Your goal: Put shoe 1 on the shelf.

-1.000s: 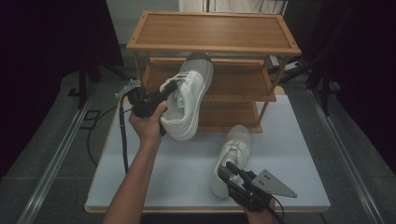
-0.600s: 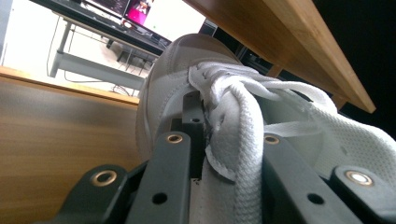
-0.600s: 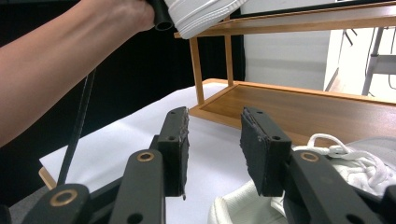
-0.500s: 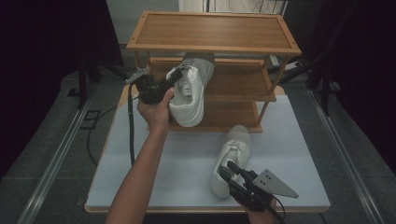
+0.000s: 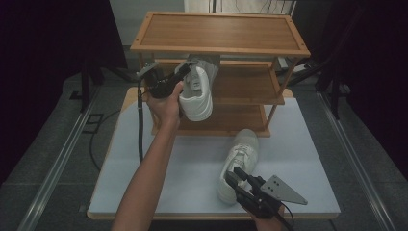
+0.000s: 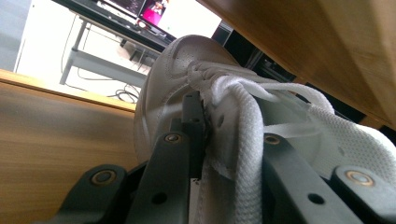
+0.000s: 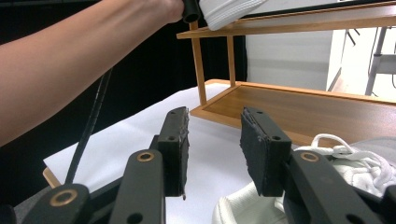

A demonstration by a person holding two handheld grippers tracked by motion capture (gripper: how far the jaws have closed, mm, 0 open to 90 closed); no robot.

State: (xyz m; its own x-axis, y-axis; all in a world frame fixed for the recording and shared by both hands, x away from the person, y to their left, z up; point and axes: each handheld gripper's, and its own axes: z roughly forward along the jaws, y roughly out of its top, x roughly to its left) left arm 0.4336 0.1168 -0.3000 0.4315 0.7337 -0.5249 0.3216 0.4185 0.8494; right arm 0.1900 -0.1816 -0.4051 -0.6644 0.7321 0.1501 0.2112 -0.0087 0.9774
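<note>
My left gripper (image 5: 182,77) is shut on a white sneaker (image 5: 197,94), pinching the laced edge of its upper (image 6: 177,65). The sneaker hangs tilted with its toe between the top and middle boards of the wooden shoe rack (image 5: 219,31). Its laces (image 6: 243,107) drape over one jaw of the left gripper (image 6: 219,126). A second white sneaker (image 5: 240,154) lies on the white table (image 5: 192,163) in front of the rack. My right gripper (image 5: 235,178) is at its heel end, open, nothing between the pads; in the right gripper view (image 7: 215,135) that sneaker (image 7: 247,210) sits just right of the jaws.
The rack's middle shelf (image 6: 56,130) is close under the held sneaker and the top board's underside (image 6: 327,42) just above it. The bottom shelf (image 7: 299,109) is bare. My left forearm (image 7: 70,60) and a black cable (image 7: 88,126) cross above the table's left side.
The left hand has carried the sneaker up and away from me, so its toe now sits between the rack's top and middle boards. The right gripper has not moved.
</note>
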